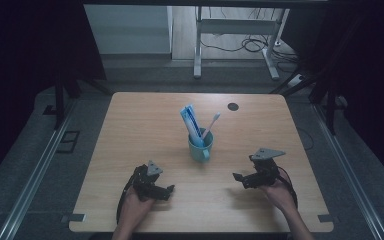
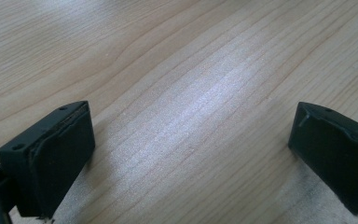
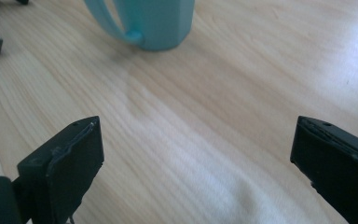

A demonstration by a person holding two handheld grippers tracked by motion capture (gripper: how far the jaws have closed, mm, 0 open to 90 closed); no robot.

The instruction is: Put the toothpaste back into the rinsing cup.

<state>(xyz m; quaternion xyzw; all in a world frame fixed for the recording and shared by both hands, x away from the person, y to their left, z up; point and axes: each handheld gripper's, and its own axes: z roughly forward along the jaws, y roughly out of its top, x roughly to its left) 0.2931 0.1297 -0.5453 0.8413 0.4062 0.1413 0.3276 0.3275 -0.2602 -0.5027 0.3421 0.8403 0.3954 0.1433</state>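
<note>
High view: two forearms enter from the bottom edge of the frame, each hand gripping a black two-jaw tool low in the picture. The left hand sits at lower left of centre; its left gripper points toward the right of the frame, a small grey three-cornered plate on top. The right hand sits at lower right; its right gripper points toward the left, its grey plate raised higher. The two tools face each other, well apart. Left gripper view and right gripper view: in each, the two black jaws stand wide apart at the lower corners, nothing held between them.
</note>
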